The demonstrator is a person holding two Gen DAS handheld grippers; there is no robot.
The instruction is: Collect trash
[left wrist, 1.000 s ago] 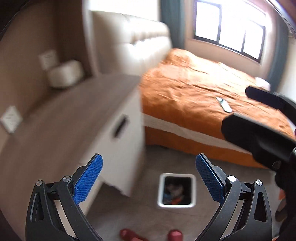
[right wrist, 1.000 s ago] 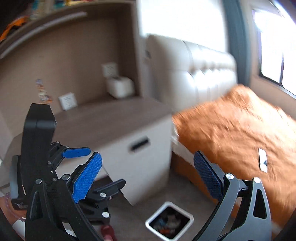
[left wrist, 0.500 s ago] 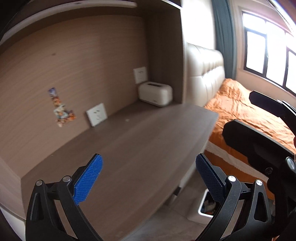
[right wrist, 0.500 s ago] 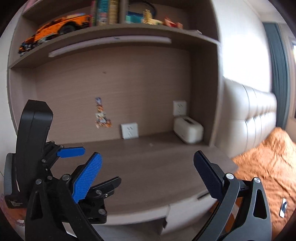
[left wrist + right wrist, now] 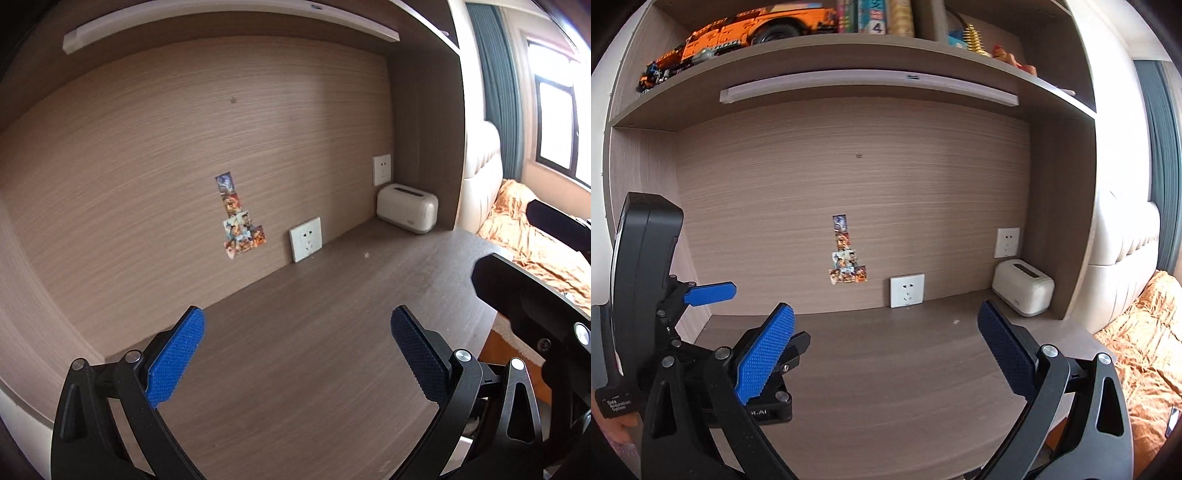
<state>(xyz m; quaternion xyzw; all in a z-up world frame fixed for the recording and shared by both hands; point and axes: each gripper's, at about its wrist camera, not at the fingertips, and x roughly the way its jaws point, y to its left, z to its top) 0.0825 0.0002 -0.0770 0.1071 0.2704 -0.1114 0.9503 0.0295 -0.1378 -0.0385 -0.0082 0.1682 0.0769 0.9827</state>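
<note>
My left gripper (image 5: 295, 354) is open and holds nothing; it hovers over the brown desk top (image 5: 314, 369). My right gripper (image 5: 886, 350) is also open and bare, facing the same desk (image 5: 886, 387) from a little further back. A tiny pale crumb (image 5: 366, 254) lies on the desk near the back wall, far ahead of both grippers; in the right wrist view the crumb (image 5: 956, 322) sits just ahead of the right pad. No bin and no other trash shows in either view.
A white box (image 5: 406, 212) stands in the desk's back right corner. A loose socket plate (image 5: 306, 238) leans on the wall beside stickers (image 5: 240, 221). An upper shelf (image 5: 849, 55) carries an orange toy truck and books. The orange bed (image 5: 535, 236) lies to the right.
Both views swung up and left, from the floor with the white bin and the bed to the desk alcove. Both grippers stayed open and held nothing.
</note>
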